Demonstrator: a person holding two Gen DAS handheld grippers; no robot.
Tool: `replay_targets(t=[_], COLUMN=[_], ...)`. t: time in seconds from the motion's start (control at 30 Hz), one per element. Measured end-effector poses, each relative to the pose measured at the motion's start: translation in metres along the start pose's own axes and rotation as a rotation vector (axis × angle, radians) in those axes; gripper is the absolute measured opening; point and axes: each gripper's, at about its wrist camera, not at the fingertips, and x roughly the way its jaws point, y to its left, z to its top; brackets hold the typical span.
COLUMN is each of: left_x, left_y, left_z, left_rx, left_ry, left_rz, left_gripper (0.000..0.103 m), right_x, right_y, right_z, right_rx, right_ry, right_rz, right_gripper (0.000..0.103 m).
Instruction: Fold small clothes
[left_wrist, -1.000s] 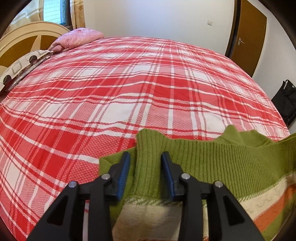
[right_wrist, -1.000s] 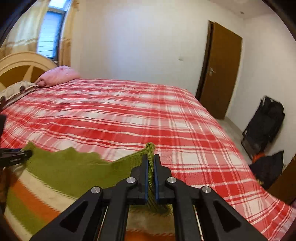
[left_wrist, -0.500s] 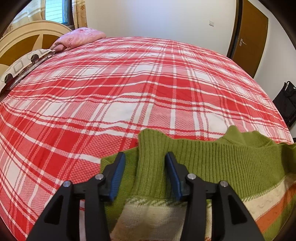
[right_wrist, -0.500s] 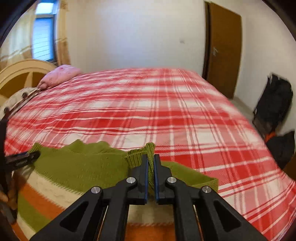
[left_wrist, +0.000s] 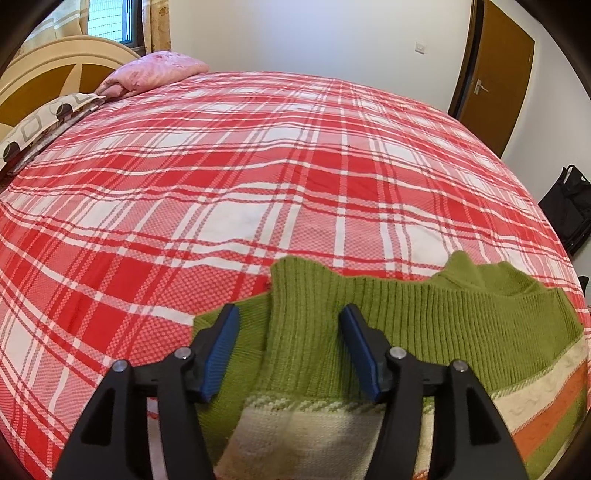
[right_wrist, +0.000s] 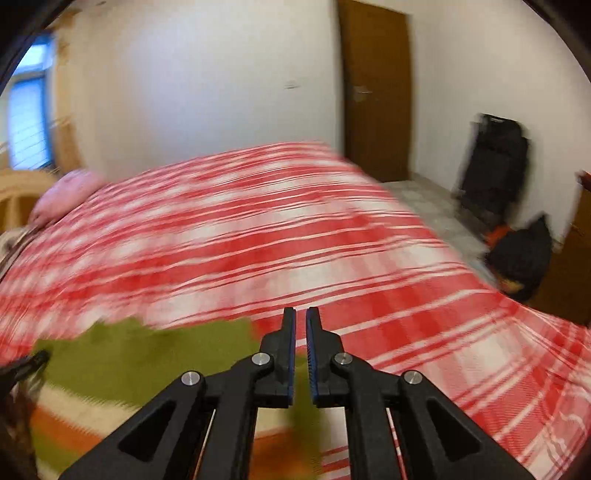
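Observation:
A small knitted sweater (left_wrist: 399, 325), green with cream and orange stripes, lies on the red plaid bed (left_wrist: 258, 166). My left gripper (left_wrist: 290, 347) is open, its blue pads either side of a folded green part of the sweater, low over it. In the right wrist view, which is blurred by motion, the sweater (right_wrist: 140, 354) lies at lower left. My right gripper (right_wrist: 301, 325) has its jaws slightly apart with nothing between them, above the sweater's right edge.
A pink pillow (left_wrist: 155, 72) and a patterned pillow (left_wrist: 44, 125) lie by the wooden headboard (left_wrist: 55, 74) at far left. A brown door (right_wrist: 376, 92) and black bags (right_wrist: 498, 173) on the floor stand to the right of the bed.
My left gripper has opened wider over the sweater. My right gripper has let go of the green edge it held, opened a little and swung to the right.

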Motion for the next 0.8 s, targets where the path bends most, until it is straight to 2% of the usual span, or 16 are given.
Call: replay_targets(t=[0.1, 0.27, 0.37, 0.43, 0.63, 0.8], left_x=[0.000, 0.001, 0.001, 0.001, -0.008, -0.051], left_y=[-0.001, -0.004, -0.006, -0.005, 0.003, 0.038], left_z=[0.000, -0.001, -0.001, -0.001, -0.001, -0.005], left_rx=[0.006, 0.019, 0.016, 0.017, -0.010, -0.053], left_ry=[0.005, 0.005, 0.006, 0.005, -0.002, -0.046], left_rz=[-0.013, -0.001, -0.004, -0.003, -0.009, 0.110], left_gripper=[0.070, 0.072, 0.072, 0.072, 0.073, 0.077], right_x=[0.007, 0.045, 0.052, 0.053, 0.051, 0.056], right_y=[0.031, 0.042, 0.018, 0.011, 0.014, 0.012], right_z=[-0.014, -0.045, -0.046, -0.048, -0.049, -0.047], right_rx=[-0.001, -0.038, 0.110, 0.142, 0.119, 0.125], right_ry=[0.087, 0.186, 0.199, 0.195, 0.189, 0.188], right_rz=[0.161, 0.124, 0.241, 0.273, 0.255, 0.263], right_gripper=[0.005, 0.005, 0.005, 0.005, 0.005, 0.005])
